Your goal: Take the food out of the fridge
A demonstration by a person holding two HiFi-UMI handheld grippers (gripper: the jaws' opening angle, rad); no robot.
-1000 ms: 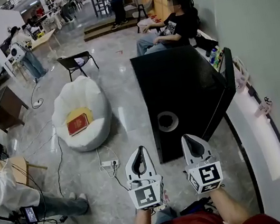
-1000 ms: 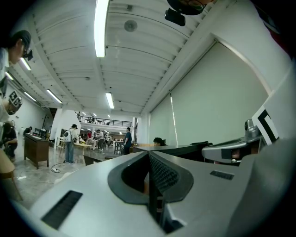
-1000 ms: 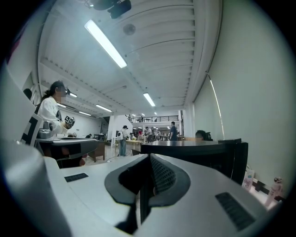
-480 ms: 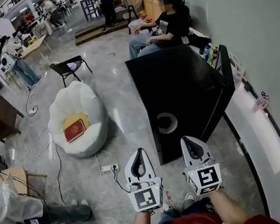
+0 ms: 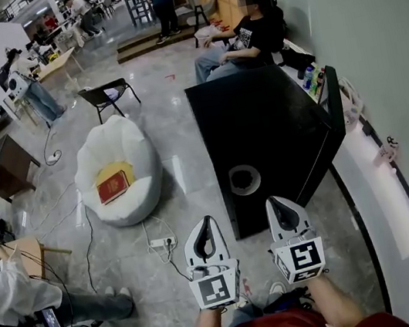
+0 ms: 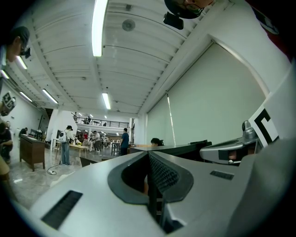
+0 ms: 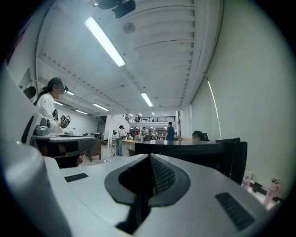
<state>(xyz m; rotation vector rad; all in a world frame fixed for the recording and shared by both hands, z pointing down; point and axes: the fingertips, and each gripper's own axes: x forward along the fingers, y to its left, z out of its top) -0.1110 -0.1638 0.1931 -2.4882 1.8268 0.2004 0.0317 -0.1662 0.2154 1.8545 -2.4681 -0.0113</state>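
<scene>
Because both pairs of jaws are pressed together and hold nothing, neither could take food until it opens.

Head view: one left gripper (image 5: 205, 231) and one right gripper (image 5: 282, 212) hang side by side just short of the near end of the one black box-shaped fridge (image 5: 267, 120). One grey ring-shaped object (image 5: 245, 180) lies on the fridge's top near that end; a careless reach over could knock it off. The fridge's one black door (image 5: 333, 108) stands ajar on its right, close to the wall, so the way in looks tight. A few coloured bottles (image 5: 312, 82) show at its far right corner; whether they are the food I cannot tell. Left of the fridge lie one white power strip (image 5: 160, 242) and loose cables, a tripping risk.

Left gripper view: the jaws meet, nothing between them; the fridge top lies ahead to the right.

Right gripper view: the jaws meet likewise, empty; the fridge stands straight ahead.
</scene>
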